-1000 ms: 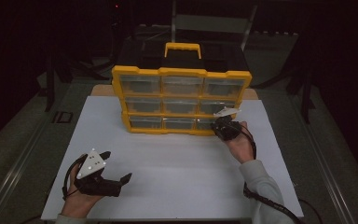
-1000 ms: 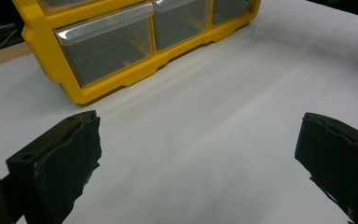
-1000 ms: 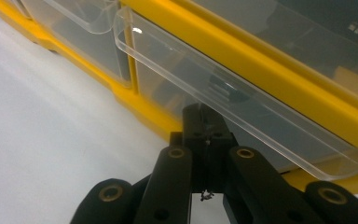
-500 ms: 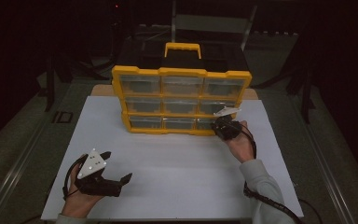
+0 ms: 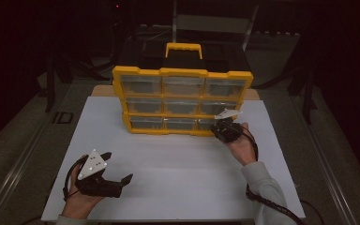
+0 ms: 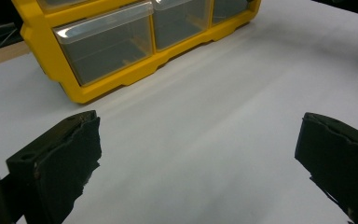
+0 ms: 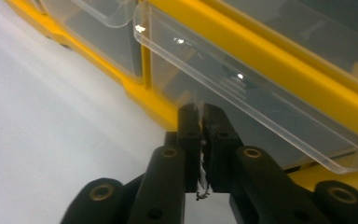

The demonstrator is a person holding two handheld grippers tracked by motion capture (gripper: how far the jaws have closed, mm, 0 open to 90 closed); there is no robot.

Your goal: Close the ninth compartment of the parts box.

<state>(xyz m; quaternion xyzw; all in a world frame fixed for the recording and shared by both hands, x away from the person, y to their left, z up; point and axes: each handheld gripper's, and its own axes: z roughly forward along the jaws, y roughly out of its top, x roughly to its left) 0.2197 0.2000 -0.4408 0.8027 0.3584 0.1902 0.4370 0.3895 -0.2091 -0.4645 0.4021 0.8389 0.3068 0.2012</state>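
I am working at the bottom-right drawer [image 5: 209, 123] of the yellow parts organizer [image 5: 183, 74], a clear plastic drawer in the lowest of three rows, at the cabinet's right end. In the right gripper view its transparent front lip [image 7: 242, 93] is slanting across just above my jaws, and the yellow frame is running beneath and above it.

My right hand-held gripper [image 5: 222, 127] is pressing up against the front of that drawer, low on the organizer's right corner. Its two black jaws are standing together, with only a thin ragged seam between the pads; their tips are sitting right at the lower edge of the drawer front, and I cannot tell whether they are pinching a bit of the lip or just touching it. My right hand [image 5: 242, 146] is reaching in from the lower right, the cable trailing back along my sleeve.

The organizer is standing upright at the far middle of the white counter [image 5: 178, 187], its nine drawers facing me and its yellow carry handle [image 5: 183, 48] sticking up on top.

My left hand-held gripper [image 5: 117, 173] is resting near the front-left of the counter, well apart from the organizer. Its jaws are spread wide, holding nothing, and between them the left gripper view is showing bare white surface with the bottom-left drawer [image 6: 107, 46] beyond.
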